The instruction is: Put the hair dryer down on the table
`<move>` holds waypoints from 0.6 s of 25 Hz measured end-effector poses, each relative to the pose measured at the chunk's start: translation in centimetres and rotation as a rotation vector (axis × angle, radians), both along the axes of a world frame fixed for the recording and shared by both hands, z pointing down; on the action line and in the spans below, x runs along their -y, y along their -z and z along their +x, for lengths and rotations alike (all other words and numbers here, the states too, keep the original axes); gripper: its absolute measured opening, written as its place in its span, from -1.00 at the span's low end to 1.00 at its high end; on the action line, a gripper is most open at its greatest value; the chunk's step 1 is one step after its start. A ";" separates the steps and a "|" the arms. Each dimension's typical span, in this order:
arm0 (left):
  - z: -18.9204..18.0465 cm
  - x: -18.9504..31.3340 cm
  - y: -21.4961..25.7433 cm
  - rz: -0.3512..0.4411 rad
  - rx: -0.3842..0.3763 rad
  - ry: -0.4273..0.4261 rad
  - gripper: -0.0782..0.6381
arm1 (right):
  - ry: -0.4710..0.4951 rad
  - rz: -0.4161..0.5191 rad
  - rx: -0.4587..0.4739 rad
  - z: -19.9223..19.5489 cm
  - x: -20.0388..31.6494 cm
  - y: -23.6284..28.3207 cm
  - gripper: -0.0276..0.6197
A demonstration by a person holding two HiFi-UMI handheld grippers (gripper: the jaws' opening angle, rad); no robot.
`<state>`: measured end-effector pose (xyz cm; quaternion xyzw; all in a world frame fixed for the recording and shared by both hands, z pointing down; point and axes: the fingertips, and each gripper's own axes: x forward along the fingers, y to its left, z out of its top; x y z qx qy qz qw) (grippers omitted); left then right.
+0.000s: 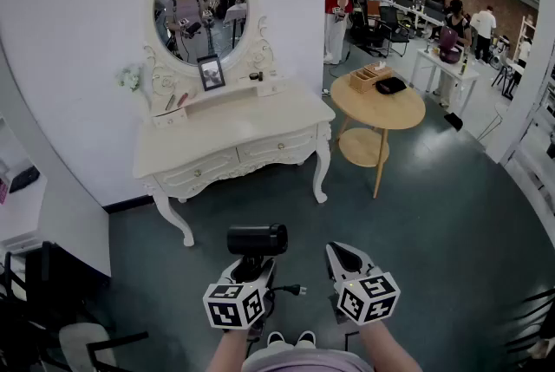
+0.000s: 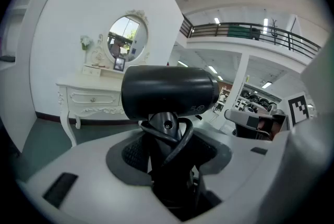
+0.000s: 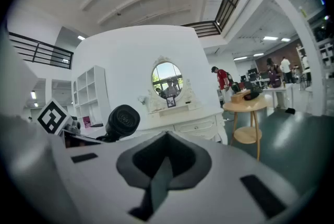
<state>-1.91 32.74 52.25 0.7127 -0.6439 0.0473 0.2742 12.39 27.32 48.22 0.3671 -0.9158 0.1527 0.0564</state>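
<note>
A black hair dryer stands upright in my left gripper, whose jaws are shut on its handle with the cord wrapped round it. In the left gripper view the dryer's barrel lies crosswise above the jaws. The right gripper view shows the hair dryer end-on at the left. My right gripper hovers beside it, shut and empty; its pads meet. The white dressing table with an oval mirror stands ahead against the wall, some way beyond both grippers.
A picture frame and small items sit on the dressing table's raised shelf. A round wooden side table with a box and a dark item stands to the right. A black chair is at the lower left. People stand in the background.
</note>
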 end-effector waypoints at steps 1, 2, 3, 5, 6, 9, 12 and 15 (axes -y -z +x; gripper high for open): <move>0.1 0.0 -0.1 -0.002 -0.001 0.001 -0.22 | 0.003 -0.005 0.001 0.0 0.0 -0.1 -0.91; 0.1 0.0 -0.1 -0.003 -0.002 0.002 -0.22 | 0.005 -0.009 0.002 0.1 -0.1 -0.2 -0.91; 0.2 0.0 -0.2 -0.005 -0.003 0.003 -0.22 | 0.007 -0.013 0.003 0.2 -0.1 -0.4 -0.91; 0.5 0.2 -0.4 -0.009 -0.006 0.005 -0.22 | 0.008 -0.019 0.004 0.5 0.0 -0.6 -0.91; 0.6 0.3 -0.5 -0.011 -0.009 0.006 -0.22 | 0.006 -0.020 0.005 0.7 0.1 -0.7 -0.91; 0.9 0.7 -0.7 -0.013 -0.022 0.013 -0.22 | 0.005 -0.023 0.010 1.1 0.5 -0.9 -0.91; 0.9 1.0 -0.5 -0.006 -0.032 0.023 -0.22 | 0.009 -0.021 0.020 1.2 0.9 -0.9 -0.91; 0.8 1.3 -0.2 0.000 -0.021 0.033 -0.22 | 0.009 -0.017 0.028 1.4 1.2 -0.7 -0.91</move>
